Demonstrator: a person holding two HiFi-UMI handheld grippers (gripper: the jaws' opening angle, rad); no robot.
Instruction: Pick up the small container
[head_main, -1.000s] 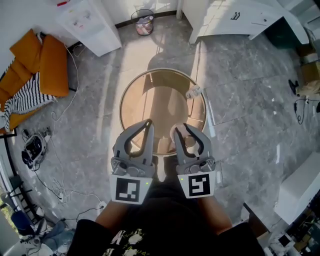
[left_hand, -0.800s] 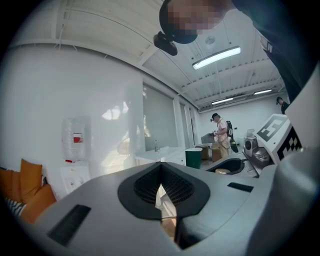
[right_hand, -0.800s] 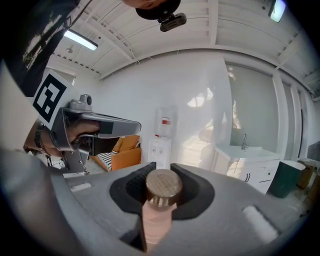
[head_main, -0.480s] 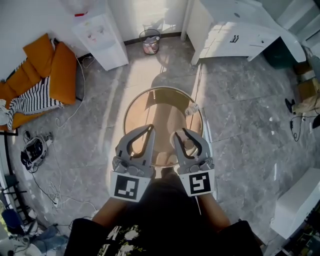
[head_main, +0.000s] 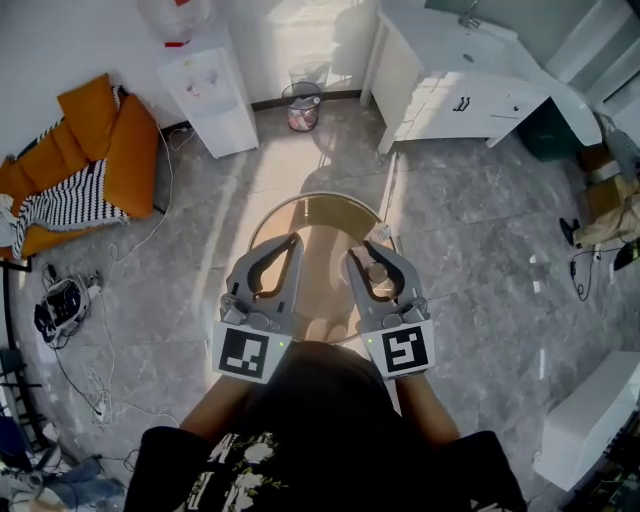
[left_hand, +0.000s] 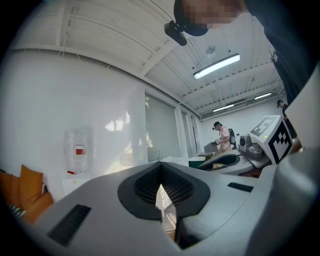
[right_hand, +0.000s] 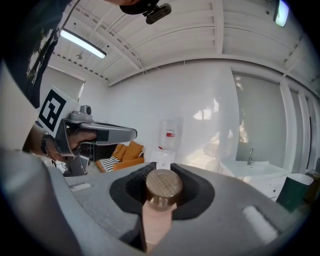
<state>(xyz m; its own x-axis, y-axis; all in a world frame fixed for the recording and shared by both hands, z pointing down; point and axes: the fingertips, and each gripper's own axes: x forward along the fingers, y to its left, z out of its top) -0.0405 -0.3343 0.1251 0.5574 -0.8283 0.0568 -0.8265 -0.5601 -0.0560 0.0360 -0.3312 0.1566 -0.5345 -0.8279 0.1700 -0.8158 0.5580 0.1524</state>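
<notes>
The small container (head_main: 377, 272), a pale pinkish pot with a round brown lid, sits between the jaws of my right gripper (head_main: 366, 256), which is shut on it. In the right gripper view the container (right_hand: 163, 188) fills the middle, lid facing the camera, gripped by my right gripper (right_hand: 162, 186). My left gripper (head_main: 294, 242) is held beside it at the same height, jaws closed tip to tip with nothing in them; the left gripper view shows my left gripper (left_hand: 160, 172) the same way. Both hang well above the round table (head_main: 290, 215).
A small pale object (head_main: 379, 232) lies at the table's right rim. Around it on the grey floor are a water dispenser (head_main: 210, 95), a waste bin (head_main: 303, 106), orange cushions (head_main: 105, 140), a white sink cabinet (head_main: 470, 95) and cables (head_main: 60, 305). Another person (left_hand: 221, 135) stands far off.
Both grippers have risen together away from the round table, which now looks smaller and lower. The container stays in the right gripper's jaws.
</notes>
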